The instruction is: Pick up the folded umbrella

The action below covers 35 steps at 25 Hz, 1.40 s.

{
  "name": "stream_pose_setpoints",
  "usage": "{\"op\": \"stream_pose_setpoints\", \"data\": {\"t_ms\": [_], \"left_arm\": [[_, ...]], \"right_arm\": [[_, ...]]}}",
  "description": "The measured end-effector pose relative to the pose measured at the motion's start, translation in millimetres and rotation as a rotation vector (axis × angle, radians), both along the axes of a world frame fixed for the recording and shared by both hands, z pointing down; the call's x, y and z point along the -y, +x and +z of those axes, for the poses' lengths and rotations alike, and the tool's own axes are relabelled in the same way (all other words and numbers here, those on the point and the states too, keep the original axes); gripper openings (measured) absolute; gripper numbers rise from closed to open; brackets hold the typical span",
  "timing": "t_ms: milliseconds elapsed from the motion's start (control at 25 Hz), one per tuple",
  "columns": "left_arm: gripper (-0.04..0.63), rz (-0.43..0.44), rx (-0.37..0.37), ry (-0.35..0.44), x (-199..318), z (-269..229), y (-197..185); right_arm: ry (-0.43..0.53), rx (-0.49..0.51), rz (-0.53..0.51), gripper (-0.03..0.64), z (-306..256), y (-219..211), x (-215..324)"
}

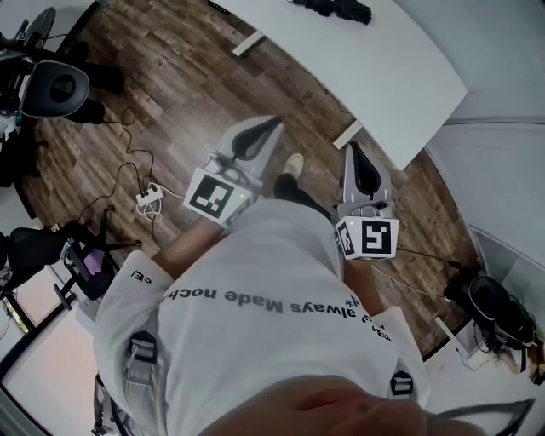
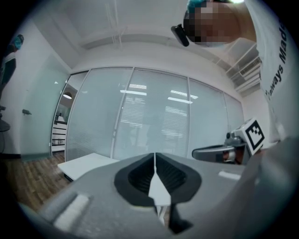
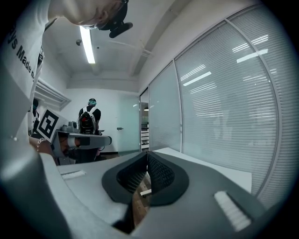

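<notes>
Left gripper (image 1: 271, 128) and right gripper (image 1: 352, 147), both w/ jaws pressed together and nothing between them, are held side by side in front of the person. They are over the wood floor (image 1: 170, 77), short of the white tabletop (image 1: 383, 68). The step in hand looks like the approach. To do it well: get close to the tabletop first, open one gripper's jaws wide before reaching, and come in low across the bundle's narrow width, not along its length. Keep the other gripper free to steady it. The folded umbrella (image 1: 334, 8) lies at the tabletop's far side, well apart from both grippers. It is a black, lumpy, compact bundle, cut by the head view's top edge; strap and handle can't be made out. Neither gripper view shows it.
</notes>
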<state>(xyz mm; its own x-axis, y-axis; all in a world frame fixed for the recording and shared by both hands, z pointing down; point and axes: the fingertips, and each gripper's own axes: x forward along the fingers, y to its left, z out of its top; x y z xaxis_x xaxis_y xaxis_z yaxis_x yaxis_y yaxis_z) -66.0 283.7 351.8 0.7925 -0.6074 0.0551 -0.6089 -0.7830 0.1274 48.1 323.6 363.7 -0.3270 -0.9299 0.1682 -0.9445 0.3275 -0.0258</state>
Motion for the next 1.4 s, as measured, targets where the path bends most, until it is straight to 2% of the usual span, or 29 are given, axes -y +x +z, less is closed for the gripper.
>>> {"op": "stream_pose_setpoints", "data": {"t_ms": [240,520,920,1400], "left_arm": [[0.009,-0.002,-0.022,-0.004,46.5,1.1,57.7],[0.009,-0.011,-0.009,-0.016,78.2,6.7,84.9],[0.009,0.008,-0.013,-0.026,144.8,14.8,99.9],[0.005,0.012,-0.052,-0.006,309.2,4.3,73.0]], "right_arm": [[-0.001,0.010,-0.016,0.002,4.2,55.3,43.3],[-0.022,0.025,-0.029,0.002,6.8,84.4,75.1],[-0.022,0.022,-0.024,0.002,8.8,95.0,140.0],[-0.011,-0.011,-0.026,0.002,-2.2,65.7,302.9]]}}
